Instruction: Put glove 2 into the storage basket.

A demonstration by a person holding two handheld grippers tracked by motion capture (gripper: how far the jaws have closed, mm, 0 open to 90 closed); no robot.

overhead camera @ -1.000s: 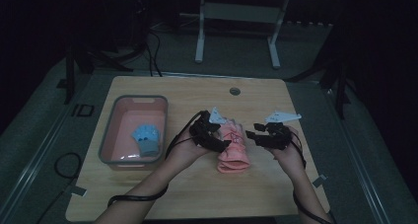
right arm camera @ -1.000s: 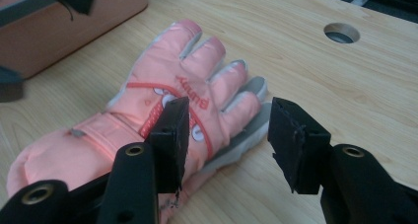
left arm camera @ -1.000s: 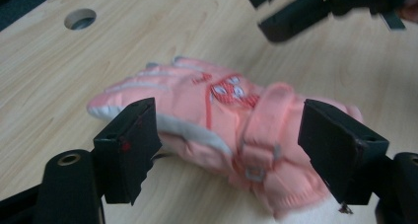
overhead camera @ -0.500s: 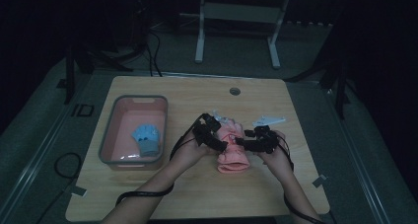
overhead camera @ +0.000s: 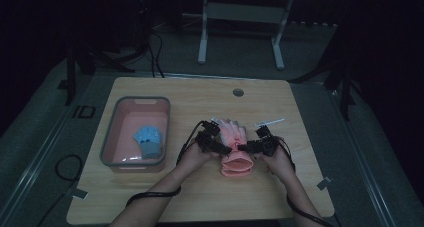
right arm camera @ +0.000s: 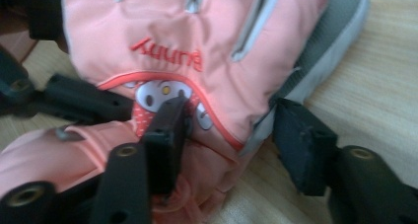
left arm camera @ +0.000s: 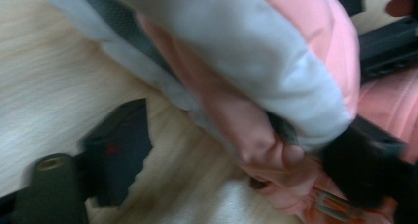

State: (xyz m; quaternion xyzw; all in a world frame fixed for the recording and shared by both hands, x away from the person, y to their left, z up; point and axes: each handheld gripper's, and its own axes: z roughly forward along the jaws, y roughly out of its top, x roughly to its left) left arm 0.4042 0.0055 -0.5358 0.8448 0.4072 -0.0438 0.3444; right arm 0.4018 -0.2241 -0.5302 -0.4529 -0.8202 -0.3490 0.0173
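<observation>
I have both hand-held grippers down on the pink glove (overhead camera: 235, 149), which lies on the table (overhead camera: 310, 187) just right of its middle, fingers pointing to the far side, cuff toward me.

My left hand-held gripper (overhead camera: 216, 144) sits at the glove's left edge. In the left gripper view one jaw lies on bare wood off to the left and the other is against the pink and grey fabric at the right; the jaws stand apart and have just been closing a little, with the glove's edge between them, but I cannot tell if the pads press on it.

My right hand-held gripper (overhead camera: 252, 147) is at the glove's right edge. In the right gripper view one jaw rests on top of the glove (right arm camera: 197, 51) by its small printed badge, the other stands just beside the grey side trim; the jaws have just been closing slightly, half wide, straddling that edge.

To the left, the grey bin (overhead camera: 111, 137) holds a blue glove (overhead camera: 149, 139).
</observation>
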